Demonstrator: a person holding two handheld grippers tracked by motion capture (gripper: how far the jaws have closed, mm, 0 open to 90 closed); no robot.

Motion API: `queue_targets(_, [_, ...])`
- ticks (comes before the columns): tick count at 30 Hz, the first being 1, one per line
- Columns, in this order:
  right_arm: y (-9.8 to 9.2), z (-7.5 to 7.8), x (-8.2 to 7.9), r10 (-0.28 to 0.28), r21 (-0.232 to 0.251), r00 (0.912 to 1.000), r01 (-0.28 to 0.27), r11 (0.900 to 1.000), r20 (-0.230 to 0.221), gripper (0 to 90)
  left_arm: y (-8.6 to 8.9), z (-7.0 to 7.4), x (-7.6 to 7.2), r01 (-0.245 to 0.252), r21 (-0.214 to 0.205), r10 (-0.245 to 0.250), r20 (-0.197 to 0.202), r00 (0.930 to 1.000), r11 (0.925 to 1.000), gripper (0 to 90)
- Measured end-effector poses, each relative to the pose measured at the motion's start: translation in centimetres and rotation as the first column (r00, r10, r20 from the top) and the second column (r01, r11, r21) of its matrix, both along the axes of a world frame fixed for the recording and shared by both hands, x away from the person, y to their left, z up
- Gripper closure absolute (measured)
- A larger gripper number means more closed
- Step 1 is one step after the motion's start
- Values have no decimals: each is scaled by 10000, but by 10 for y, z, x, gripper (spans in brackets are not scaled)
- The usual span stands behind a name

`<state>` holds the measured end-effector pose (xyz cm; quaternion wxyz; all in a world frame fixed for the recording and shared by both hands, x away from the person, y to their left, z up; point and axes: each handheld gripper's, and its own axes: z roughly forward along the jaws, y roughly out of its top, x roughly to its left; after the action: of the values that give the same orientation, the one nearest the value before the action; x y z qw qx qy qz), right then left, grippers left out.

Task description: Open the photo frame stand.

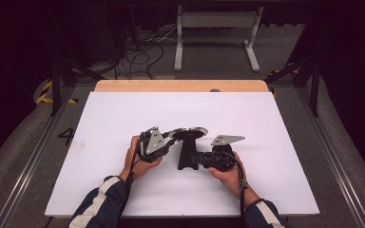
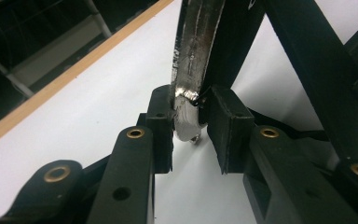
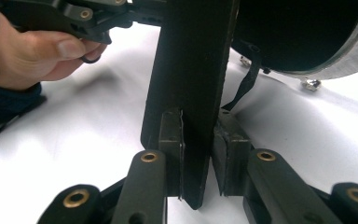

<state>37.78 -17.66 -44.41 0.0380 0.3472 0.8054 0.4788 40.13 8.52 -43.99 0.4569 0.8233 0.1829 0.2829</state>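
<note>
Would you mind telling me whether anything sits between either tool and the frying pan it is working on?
Nothing visible does. The left tool is already clamped on the frying pan's metal rim, and the right tool grips its black handle, with no other object between jaws and pan on the white table.

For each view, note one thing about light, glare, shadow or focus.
High view: white table sheet brightly lit, surrounding room dark. Left gripper view: glare on the silver metal rim of the black pan; near jaws soft. Right gripper view: soft shadow on the sheet beside the flat black handle.
</note>
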Motion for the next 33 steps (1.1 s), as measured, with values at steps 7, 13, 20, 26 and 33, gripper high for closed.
queue_targets(7, [3, -2, -1, -32, -271, 9999, 36, 9996, 133, 762, 0, -2, 1, -128, 25, 128, 80, 9999, 9999, 707])
queue_targets(13, [3, -2, -2, -75, -304, 9998, 80, 9995, 160, 767, 0, -2, 1, -127, -15, 127, 45, 9999, 9999, 705])
queue_targets(20, [2, 0, -3, -43, -530, 9997, 57, 9986, 249, 778, 3, -3, 2, -68, -246, 62, -244, 9997, 9997, 705])
queue_targets(26, [1, 1, -6, -73, -776, 9992, 103, 9969, 394, 796, 6, 0, 1, -72, -383, 57, -401, 9992, 9992, 695])
queue_targets(33, [1, 5, -9, -160, -1163, 9981, 228, 9930, 589, 815, 11, 4, -3, 183, -470, -205, -481, 9986, 9987, 667])
